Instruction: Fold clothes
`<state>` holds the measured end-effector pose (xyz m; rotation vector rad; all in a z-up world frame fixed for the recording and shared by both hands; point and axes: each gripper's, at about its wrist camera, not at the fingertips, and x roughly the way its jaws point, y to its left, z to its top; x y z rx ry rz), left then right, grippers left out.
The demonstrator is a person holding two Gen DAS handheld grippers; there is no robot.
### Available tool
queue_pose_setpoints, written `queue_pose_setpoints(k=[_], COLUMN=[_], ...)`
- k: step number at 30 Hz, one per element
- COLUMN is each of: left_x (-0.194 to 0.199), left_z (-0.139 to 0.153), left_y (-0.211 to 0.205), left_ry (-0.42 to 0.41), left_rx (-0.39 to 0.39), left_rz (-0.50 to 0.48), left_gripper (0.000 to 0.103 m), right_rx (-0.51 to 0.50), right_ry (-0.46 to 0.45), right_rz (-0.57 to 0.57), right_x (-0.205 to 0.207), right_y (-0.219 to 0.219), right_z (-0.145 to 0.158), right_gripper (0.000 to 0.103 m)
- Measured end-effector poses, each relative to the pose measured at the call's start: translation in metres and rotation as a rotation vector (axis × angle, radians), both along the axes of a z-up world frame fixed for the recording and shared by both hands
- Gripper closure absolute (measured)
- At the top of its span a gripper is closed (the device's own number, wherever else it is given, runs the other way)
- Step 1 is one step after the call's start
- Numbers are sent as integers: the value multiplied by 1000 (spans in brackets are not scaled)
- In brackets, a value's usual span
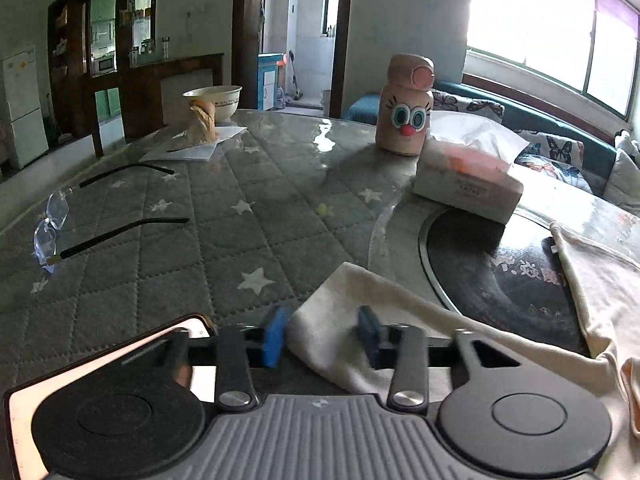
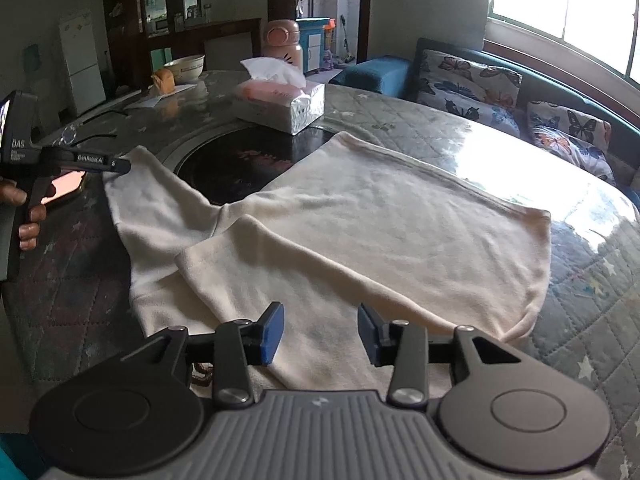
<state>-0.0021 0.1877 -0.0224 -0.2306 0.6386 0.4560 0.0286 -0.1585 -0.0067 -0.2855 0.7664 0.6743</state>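
Note:
A cream long-sleeved garment lies spread on the table, one sleeve folded across its body and the other stretched to the left. My left gripper is open, its blue pads either side of that left sleeve's end; it also shows in the right wrist view at the sleeve's tip. My right gripper is open and empty, just above the garment's near edge.
A tissue box, a pink cartoon bottle, a bowl, glasses and a phone are on the quilted table. A dark round inset lies under the garment. A sofa stands behind.

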Motion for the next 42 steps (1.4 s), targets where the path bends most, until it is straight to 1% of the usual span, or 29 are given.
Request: queue_pose_setpoints(k=[2, 3, 5, 8, 12, 15, 18, 20, 22, 23, 25, 26, 27, 28, 30, 32, 35, 38, 42], left_x=[-1, -2, -4, -6, -4, -3, 1, 7, 13, 15, 18, 19, 18, 16, 9, 2, -10, -19, -33], left_z=[2, 4, 12, 31, 62, 81, 93, 92, 85, 80, 71, 67, 64, 61, 56, 51, 46, 36, 22], left_y=[0, -1, -9, -30, -70, -113, -157, -185, -212, -221, -237, -241, -243, -242, -234, -220, -194, -169, -155], left_ry=[-10, -18, -44, -99, -179, -224, -264, -263, -235, -219, -186, -170, -156, -144, -135, -129, -104, -73, -40], left_rx=[-41, -58, -75, -94, -167, -216, -278, -301, -310, -312, -312, -306, -299, -289, -257, -205, -149, -132, -108], left_rz=[-11, -21, -57, -142, -304, -454, -601, -680, -749, -769, -805, -814, -821, -824, -822, -805, -748, -692, -640], left_gripper=[86, 88, 88, 90, 90, 90, 90, 90, 88, 85, 83, 75, 64, 61, 59, 58, 57, 55, 55], right_rx=[6, 7, 13, 25, 54, 71, 83, 89, 93, 93, 91, 91, 92, 94, 106, 133, 156, 146, 124], right_ry=[-2, -4, -9, -18, -28, -35, -34, -29, -26, -25, -17, -14, -11, -10, -10, -7, 7, 21, 58], right_rz=[-8, -11, -15, -27, -60, -88, -132, -164, -194, -208, -235, -244, -251, -259, -267, -262, -227, -199, -178], right_x=[0, -1, -2, -3, -5, -6, -6, -6, -6, -6, -7, -7, -7, -7, -8, -8, -5, -1, 5], right_y=[-2, -3, -6, -12, -24, -34, -51, -61, -71, -75, -85, -88, -91, -95, -99, -101, -95, -83, -66], right_z=[1, 1, 3, 7, 13, 16, 18, 17, 16, 15, 13, 12, 12, 11, 12, 13, 12, 6, -8], right_gripper=[58, 58, 58, 58, 58, 58, 58, 58, 58, 58, 58, 58, 58, 58, 59, 59, 60, 60, 65])
